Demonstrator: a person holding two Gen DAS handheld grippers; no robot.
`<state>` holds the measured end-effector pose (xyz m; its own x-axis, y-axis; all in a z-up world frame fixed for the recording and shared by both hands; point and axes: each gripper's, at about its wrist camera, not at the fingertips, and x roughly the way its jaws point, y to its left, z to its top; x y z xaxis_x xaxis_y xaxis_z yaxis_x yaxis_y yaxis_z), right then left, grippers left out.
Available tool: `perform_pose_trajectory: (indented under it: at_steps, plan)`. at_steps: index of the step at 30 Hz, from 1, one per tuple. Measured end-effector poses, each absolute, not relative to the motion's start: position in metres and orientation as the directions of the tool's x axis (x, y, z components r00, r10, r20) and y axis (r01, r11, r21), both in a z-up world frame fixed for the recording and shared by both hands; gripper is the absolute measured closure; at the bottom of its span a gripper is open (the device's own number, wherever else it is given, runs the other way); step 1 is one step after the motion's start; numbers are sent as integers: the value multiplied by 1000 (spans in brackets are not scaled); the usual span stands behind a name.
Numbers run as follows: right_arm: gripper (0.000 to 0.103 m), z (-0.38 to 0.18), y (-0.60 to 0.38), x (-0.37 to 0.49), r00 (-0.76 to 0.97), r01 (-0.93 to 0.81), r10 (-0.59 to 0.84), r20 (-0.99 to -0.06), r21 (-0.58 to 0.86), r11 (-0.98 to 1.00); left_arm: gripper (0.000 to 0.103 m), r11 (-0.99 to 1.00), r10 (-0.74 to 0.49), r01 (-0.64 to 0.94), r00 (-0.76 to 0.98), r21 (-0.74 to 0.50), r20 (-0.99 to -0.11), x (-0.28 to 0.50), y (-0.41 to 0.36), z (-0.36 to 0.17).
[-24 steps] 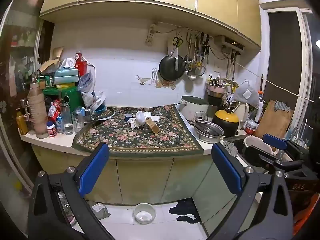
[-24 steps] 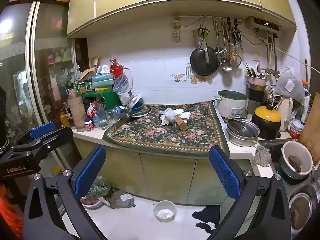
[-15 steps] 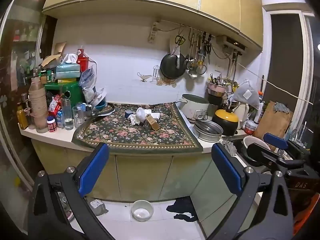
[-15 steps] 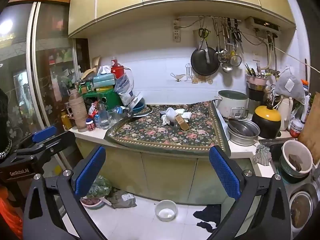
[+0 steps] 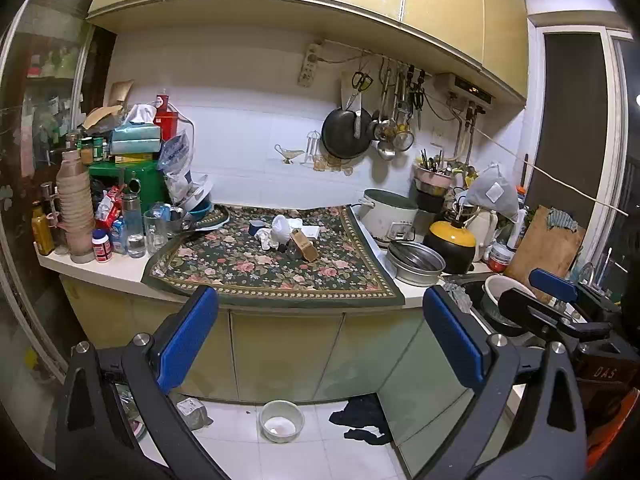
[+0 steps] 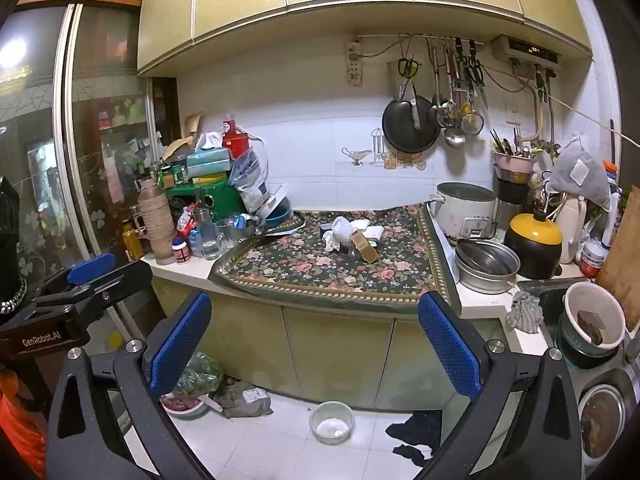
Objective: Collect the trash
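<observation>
A small heap of trash lies in the middle of the floral cloth (image 5: pixel 248 268) on the counter: crumpled white tissue (image 5: pixel 267 237), a white wrapper (image 5: pixel 281 226), a brown cardboard piece (image 5: pixel 305 245) and a small blue object (image 5: pixel 256 227). The same heap shows in the right wrist view, with the tissue (image 6: pixel 330 239) and the cardboard piece (image 6: pixel 365 246). My left gripper (image 5: pixel 320 340) is open and empty, well back from the counter at cabinet height. My right gripper (image 6: pixel 316 344) is open and empty, likewise far from the heap.
Bottles, jars and a green box (image 5: pixel 136 184) crowd the counter's left end. A rice cooker (image 5: pixel 390 216), steel bowls (image 5: pixel 416 262) and a yellow-lidded pot (image 5: pixel 452 246) stand at the right, beside a sink (image 6: pixel 592 332). A white bowl (image 5: pixel 281 426) and dark cloth (image 5: pixel 362 420) lie on the floor.
Both grippers have risen slightly and shifted; the counter sits a little lower in both views. Both stay open and empty.
</observation>
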<state>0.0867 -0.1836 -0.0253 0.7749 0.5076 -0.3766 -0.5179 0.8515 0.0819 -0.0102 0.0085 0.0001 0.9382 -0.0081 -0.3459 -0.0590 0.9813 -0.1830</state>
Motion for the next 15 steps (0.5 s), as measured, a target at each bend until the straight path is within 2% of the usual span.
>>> perform_pose_trajectory:
  at_steps: [15]
  plan:
    - [0, -20, -180, 91, 779, -513, 505, -372, 85, 854, 0, 985, -1, -60, 938, -164, -345, -5, 4, 0]
